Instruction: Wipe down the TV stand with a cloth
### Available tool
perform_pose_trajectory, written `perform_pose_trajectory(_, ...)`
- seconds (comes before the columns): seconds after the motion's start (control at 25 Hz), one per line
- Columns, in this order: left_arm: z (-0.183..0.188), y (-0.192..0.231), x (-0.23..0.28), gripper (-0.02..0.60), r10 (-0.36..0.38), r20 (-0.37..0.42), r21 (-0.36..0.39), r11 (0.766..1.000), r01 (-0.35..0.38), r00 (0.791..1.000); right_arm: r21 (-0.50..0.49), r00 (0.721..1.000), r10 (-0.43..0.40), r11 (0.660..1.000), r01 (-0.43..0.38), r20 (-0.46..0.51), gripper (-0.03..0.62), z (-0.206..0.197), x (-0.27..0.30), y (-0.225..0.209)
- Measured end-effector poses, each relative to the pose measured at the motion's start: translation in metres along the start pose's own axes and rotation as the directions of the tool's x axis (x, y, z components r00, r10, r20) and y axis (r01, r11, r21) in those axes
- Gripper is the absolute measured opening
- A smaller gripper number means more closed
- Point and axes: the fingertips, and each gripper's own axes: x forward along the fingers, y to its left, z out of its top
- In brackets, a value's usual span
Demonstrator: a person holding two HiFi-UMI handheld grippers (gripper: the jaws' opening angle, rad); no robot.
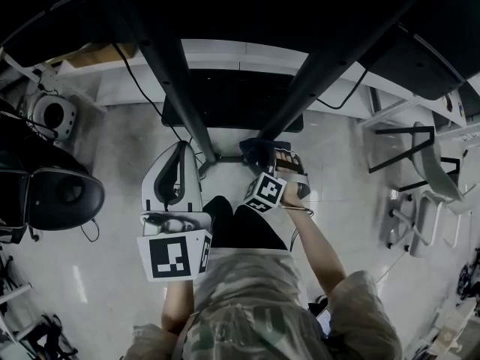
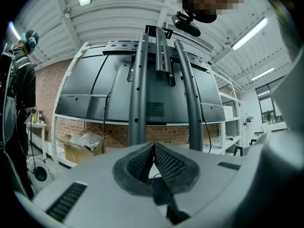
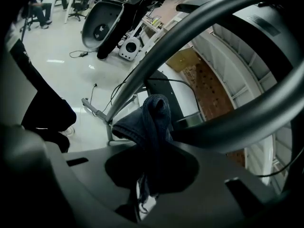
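While my left gripper [image 2: 153, 152] points at the TV stand [image 2: 137, 80] with its jaws pressed together on nothing, the stand's two dark uprights rise straight ahead of it to the back of the screen [image 2: 90, 89]. Further right, my right gripper [image 3: 153, 172] is clamped tight on the dark blue cloth [image 3: 153, 120]. The cloth bunches up out of the jaws just beside the lower part of the right upright [image 1: 330, 58]; I cannot tell whether it touches the tube.
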Motion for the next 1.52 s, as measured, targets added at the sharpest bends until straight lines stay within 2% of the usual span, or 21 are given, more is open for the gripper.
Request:
perform_pose_trajectory(0.24,-0.02,0.008,-0.005,0.015,0.027,-0.025,-0.009,1.0,-0.028,0.999,-0.024,1.0,-0.003,1.0,0.003,-0.002,0.057,-0.008,0.019,0.018)
perform_pose_trajectory(0.48,-0.011,0.009,-0.012,0.015,0.041,-0.007,-0.007,0.999,-0.041,0.999,-0.02,1.0,-0.023,1.0,0.023,-0.001,0.057,-0.006,0.01,0.012)
perform_pose_trajectory(0.6,0.007,0.008,-0.018,0.015,0.041,0.002,-0.007,0.999,-0.041,0.999,0.051,0.999,-0.034,0.998,0.033,0.032,0.058,0.007,-0.019,-0.006)
perform_pose_trajectory(0.72,0.04,0.006,-0.025,0.015,0.044,0.011,-0.008,0.999,-0.044,0.999,0.226,0.993,-0.066,0.973,0.043,0.096,0.058,0.029,-0.072,-0.048)
perform_pose_trajectory(0.8,0.069,0.002,-0.029,0.015,0.041,0.023,-0.006,0.999,-0.041,0.999,0.405,0.986,-0.082,0.914,0.016,0.148,0.057,0.042,-0.114,-0.081)
perform_pose_trajectory(0.84,0.083,-0.001,-0.032,0.015,0.039,0.032,-0.004,0.999,-0.039,0.999,0.498,0.981,-0.084,0.867,-0.014,0.174,0.057,0.048,-0.135,-0.094)
perform_pose_trajectory(0.92,0.108,-0.003,-0.038,0.015,0.038,0.057,0.005,0.999,-0.038,0.998,0.668,0.969,-0.083,0.738,-0.098,0.234,0.058,0.059,-0.173,-0.115)
perform_pose_trajectory(1.0,0.125,-0.006,-0.042,0.015,0.038,0.085,0.014,0.999,-0.039,0.996,0.782,0.947,-0.09,0.591,-0.198,0.308,0.057,0.069,-0.204,-0.129)
perform_pose_trajectory(1.08,0.134,-0.012,-0.043,0.015,0.025,0.104,0.022,0.999,-0.027,0.994,0.839,0.922,-0.112,0.466,-0.282,0.372,0.057,0.073,-0.228,-0.139)
perform_pose_trajectory(1.16,0.139,-0.019,-0.042,0.015,-0.005,0.116,0.034,0.999,0.001,0.993,0.863,0.896,-0.143,0.369,-0.346,0.42,0.057,0.076,-0.247,-0.147)
perform_pose_trajectory(1.2,0.14,-0.022,-0.041,0.015,-0.021,0.124,0.038,0.999,0.017,0.992,0.867,0.885,-0.157,0.335,-0.37,0.438,0.058,0.077,-0.254,-0.149)
perform_pose_trajectory(1.28,0.144,-0.024,-0.043,0.015,-0.048,0.142,0.038,0.998,0.043,0.989,0.87,0.874,-0.174,0.3,-0.391,0.453,0.058,0.08,-0.266,-0.15)
perform_pose_trajectory(1.4,0.152,-0.017,-0.048,0.015,-0.074,0.156,0.025,0.997,0.071,0.985,0.886,0.876,-0.212,0.283,-0.368,0.432,0.058,0.088,-0.28,-0.152)
perform_pose_trajectory(1.52,0.164,-0.002,-0.051,0.015,-0.094,0.175,0.016,0.996,0.092,0.98,0.893,0.863,-0.267,0.269,-0.361,0.429,0.058,0.106,-0.294,-0.16)
